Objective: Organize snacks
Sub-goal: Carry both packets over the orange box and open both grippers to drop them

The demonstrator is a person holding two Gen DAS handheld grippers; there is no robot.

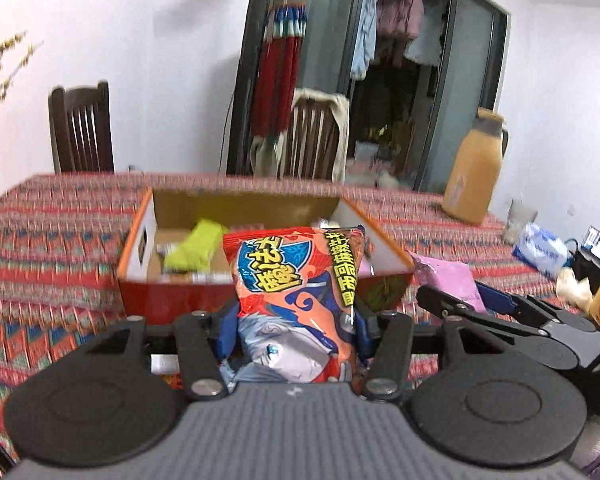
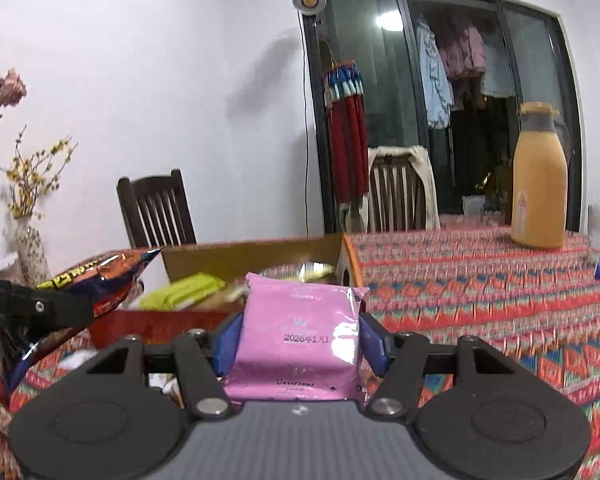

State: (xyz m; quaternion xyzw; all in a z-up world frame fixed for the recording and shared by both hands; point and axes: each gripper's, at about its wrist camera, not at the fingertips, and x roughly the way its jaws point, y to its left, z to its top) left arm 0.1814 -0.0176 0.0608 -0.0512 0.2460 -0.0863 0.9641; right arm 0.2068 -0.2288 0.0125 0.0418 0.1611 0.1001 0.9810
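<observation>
Snacks, two packets in hand, others boxed.

Left wrist view: orange-red snack bag (image 1: 300, 292) stands upright between the blue pads of the left gripper (image 1: 296, 332), jaws about half closed and pressing on both its sides; the bag's lower end sits back toward the gripper body, its top reaches past the fingertips. Beyond it, an open cardboard box (image 1: 140, 256) with red front and orange rim rests on the patterned tablecloth (image 1: 52, 216); a yellow-green packet (image 1: 192, 250) lies inside. At right, the right gripper (image 1: 476, 300) holds the pink packet (image 1: 448, 276), just beside the box's near right corner. Orange jug (image 1: 476, 168) stands far right.

Right wrist view: pink packet (image 2: 300, 332) sits squarely between the right gripper's (image 2: 300, 340) blue pads, jaws roughly half closed and clamped on its two edges, its near end against the gripper body. Box (image 2: 260, 256) lies ahead and left, yellow-green packet (image 2: 184, 290) inside. Left gripper with snack bag (image 2: 100, 280) shows at left edge. Jug (image 2: 540, 176) at far right.
</observation>
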